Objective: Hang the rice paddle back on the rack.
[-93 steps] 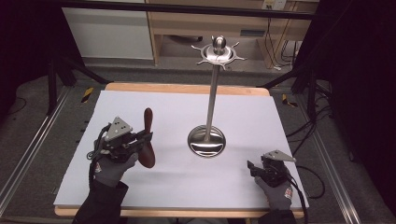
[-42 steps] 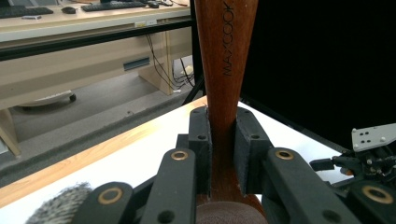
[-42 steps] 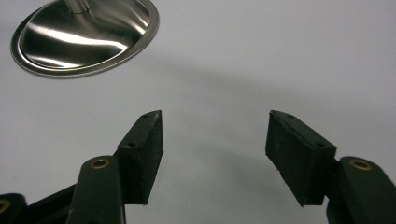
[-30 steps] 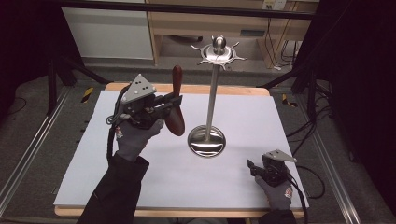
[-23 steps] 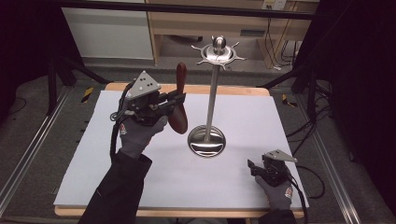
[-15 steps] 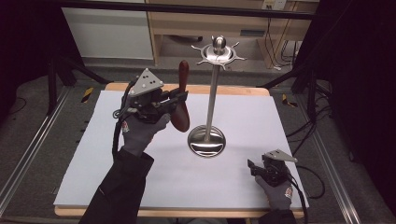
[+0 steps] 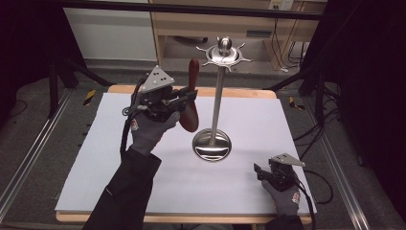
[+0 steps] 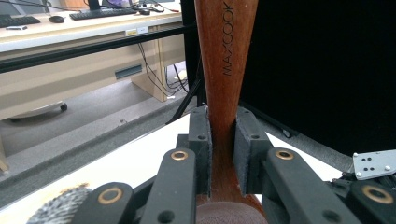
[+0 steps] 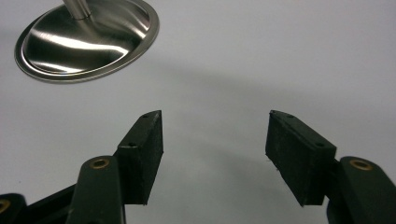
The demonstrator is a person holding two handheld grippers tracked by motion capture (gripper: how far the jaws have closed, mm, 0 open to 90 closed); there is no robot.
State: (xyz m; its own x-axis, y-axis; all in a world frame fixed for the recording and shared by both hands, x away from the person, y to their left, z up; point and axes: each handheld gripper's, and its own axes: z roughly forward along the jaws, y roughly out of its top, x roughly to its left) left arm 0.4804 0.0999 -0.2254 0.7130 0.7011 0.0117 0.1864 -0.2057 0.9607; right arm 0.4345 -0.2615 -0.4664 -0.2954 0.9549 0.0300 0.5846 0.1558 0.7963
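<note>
Left gripper view shows the left tool (image 8: pixel 223 154) clamped on the narrow neck of a dark reddish-brown wooden spoon (image 8: pixel 226 56), both black pads pressed flat against the wood. The handle rises straight up between the pads and bears the stamped word MAXCOOK, while the rounded bowl sits just below the pads at the bottom edge.

In the high view the left tool (image 7: pixel 184 99) hangs above the far left part of the white-covered tabletop (image 7: pixel 119 158), held in a grey-gloved hand (image 7: pixel 148 129). The spoon (image 7: pixel 191 98) stands nearly upright in it, handle tip up and bowl down, clear of the tabletop. It is just beside the thin pole of a tall polished steel utensil stand (image 7: pixel 218 96), to the pole's left, and not touching it. The handle tip reaches almost as high as the stand's spiked ring of hooks at the top. The stand's round base rests near the middle of the tabletop.

The right tool (image 7: pixel 261 171) lies low at the near right corner of the tabletop, well apart from the stand. In the right gripper view the right tool (image 9: pixel 215 149) stands open with bare tabletop between the pads, and the stand's shiny base (image 9: pixel 88 39) sits ahead at upper left.
</note>
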